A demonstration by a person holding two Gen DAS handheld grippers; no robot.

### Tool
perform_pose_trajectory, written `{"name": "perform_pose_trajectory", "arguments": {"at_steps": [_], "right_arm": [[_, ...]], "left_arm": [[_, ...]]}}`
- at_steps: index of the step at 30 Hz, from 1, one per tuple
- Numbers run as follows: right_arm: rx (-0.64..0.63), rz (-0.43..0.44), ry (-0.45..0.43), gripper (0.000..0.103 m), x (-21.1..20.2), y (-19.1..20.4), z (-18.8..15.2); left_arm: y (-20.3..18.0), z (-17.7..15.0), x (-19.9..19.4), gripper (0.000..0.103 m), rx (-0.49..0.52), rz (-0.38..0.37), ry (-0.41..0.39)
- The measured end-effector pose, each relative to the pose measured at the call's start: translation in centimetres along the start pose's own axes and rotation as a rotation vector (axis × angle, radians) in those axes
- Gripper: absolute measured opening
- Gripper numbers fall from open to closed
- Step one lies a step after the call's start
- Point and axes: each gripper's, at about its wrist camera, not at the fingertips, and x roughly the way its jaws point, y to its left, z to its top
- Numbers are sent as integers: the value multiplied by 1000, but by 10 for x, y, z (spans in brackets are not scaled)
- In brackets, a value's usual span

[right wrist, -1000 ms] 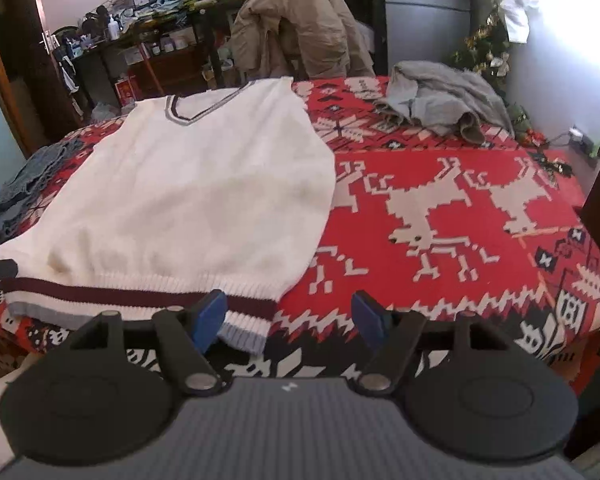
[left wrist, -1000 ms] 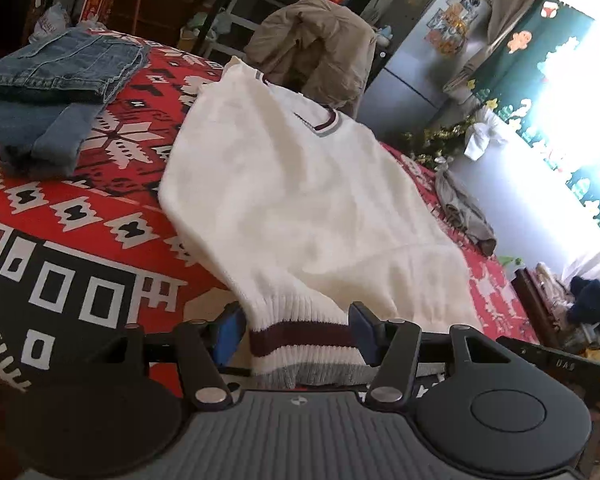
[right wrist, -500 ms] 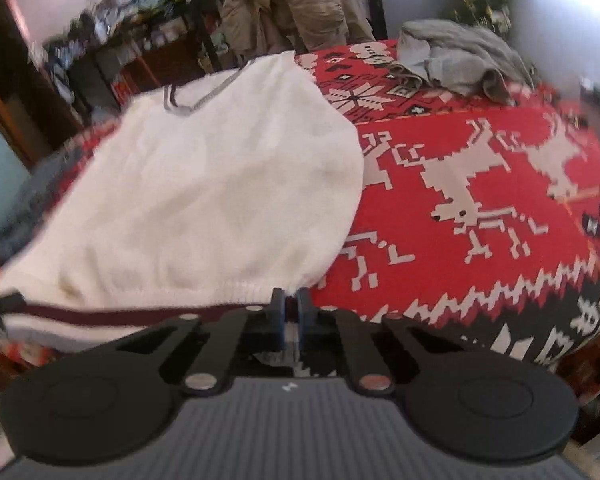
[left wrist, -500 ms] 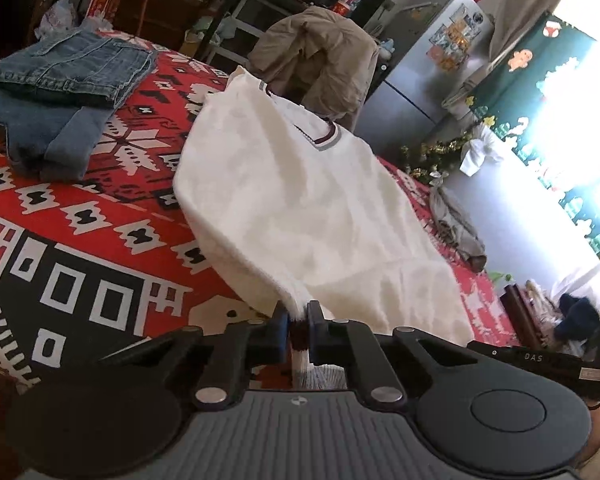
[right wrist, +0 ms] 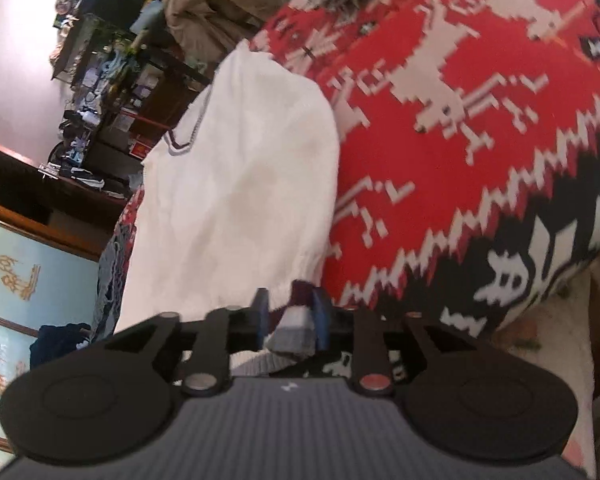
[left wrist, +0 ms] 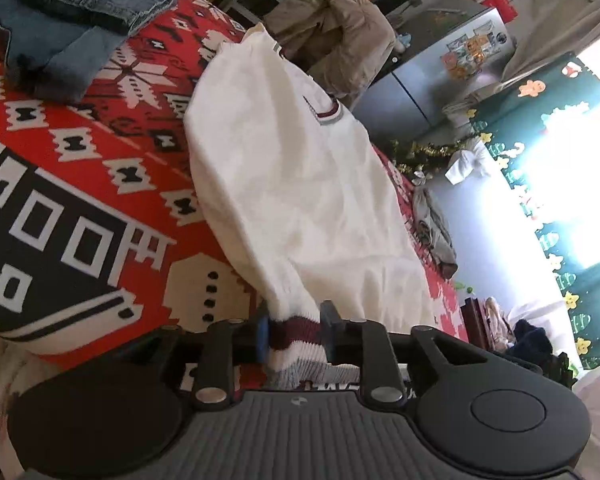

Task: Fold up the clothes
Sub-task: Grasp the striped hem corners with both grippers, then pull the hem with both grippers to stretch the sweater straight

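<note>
Lying on the red blanket [left wrist: 100, 152], the white sweater [left wrist: 300, 184] holds no contents.

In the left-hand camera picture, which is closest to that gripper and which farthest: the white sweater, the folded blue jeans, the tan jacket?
1. White knit sweater, its striped hem between the left gripper's opening jaws.
2. Folded blue denim jeans, upper left on the red patterned blanket.
3. Tan jacket, beyond the bed.
</note>
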Motion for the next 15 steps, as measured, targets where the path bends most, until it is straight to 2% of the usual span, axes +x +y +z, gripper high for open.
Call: {"name": "perform_pose_trajectory", "arguments": {"at_steps": [11, 14, 15], "right_arm": [[69, 17, -18, 37, 20, -4, 7], [44, 10, -16, 40, 22, 0, 7], [19, 5, -14, 40, 22, 2, 7]], "left_arm": [[-1, -1, 8, 25, 29, 43, 5], [0, -2, 11, 19, 19, 60, 20], [1, -1, 11, 7, 8, 62, 27]]}}
